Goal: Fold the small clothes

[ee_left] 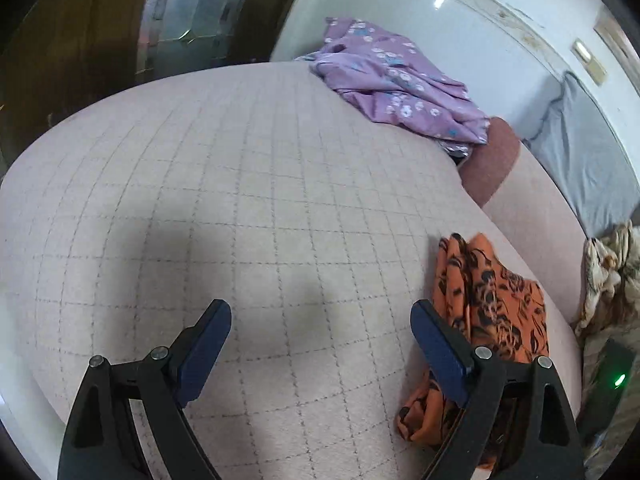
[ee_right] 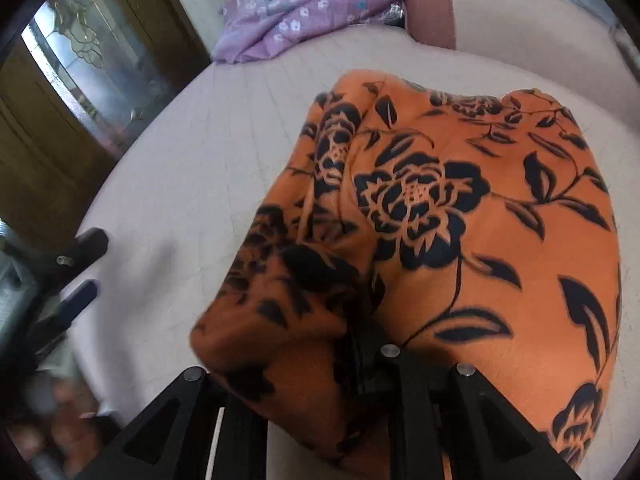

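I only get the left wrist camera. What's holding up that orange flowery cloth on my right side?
Observer: The right gripper has it. The orange cloth with black flowers bunches right into its jaws.
Operator: Do its fingers show?
Observer: No, the cloth drapes over them and hides the tips.
Operator: Does that camera see my other gripper?
Observer: Yes, the left gripper shows at its left edge, open over the pale bedcover, with nothing in it.
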`<act>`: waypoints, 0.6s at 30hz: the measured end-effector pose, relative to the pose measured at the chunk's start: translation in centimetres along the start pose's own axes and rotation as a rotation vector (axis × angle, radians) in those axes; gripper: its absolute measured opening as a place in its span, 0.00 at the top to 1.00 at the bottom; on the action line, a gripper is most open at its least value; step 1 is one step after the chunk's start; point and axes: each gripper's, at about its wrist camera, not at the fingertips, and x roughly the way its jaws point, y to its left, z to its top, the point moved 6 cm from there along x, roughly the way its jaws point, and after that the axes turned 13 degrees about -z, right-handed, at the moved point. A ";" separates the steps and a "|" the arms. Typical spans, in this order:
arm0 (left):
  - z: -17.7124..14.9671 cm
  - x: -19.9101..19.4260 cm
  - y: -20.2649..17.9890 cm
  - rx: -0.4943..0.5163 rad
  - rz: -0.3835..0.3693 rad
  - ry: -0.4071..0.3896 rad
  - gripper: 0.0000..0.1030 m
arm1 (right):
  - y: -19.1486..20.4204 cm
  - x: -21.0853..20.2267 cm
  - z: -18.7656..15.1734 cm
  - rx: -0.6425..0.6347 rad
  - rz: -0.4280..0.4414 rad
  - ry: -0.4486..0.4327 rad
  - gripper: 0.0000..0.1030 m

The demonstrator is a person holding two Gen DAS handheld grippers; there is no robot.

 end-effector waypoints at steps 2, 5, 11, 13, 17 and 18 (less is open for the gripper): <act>0.0 -0.2 -0.4 0.012 -0.008 -0.015 0.11 | 0.1 -0.8 0.7 0.028 0.020 0.019 0.77; 0.0 -0.3 -0.3 0.002 -0.033 -0.010 0.11 | 0.4 -1.3 1.3 0.002 0.027 0.025 0.76; 0.2 -0.5 -0.5 0.023 -0.034 -0.026 0.11 | 3.5 -1.8 -0.4 -0.073 0.107 -0.031 0.23; 0.5 -0.7 -0.3 0.014 -0.037 -0.040 0.11 | 3.8 -3.2 -1.1 -0.051 0.153 -0.067 0.23; 0.4 -1.1 -1.9 0.061 -0.103 -0.052 0.11 | 0.8 -4.6 -2.1 0.092 0.216 -0.091 0.24; 0.2 -1.2 -2.9 0.098 -0.133 -0.052 0.11 | -0.2 -5.1 -2.7 0.126 0.230 -0.096 0.24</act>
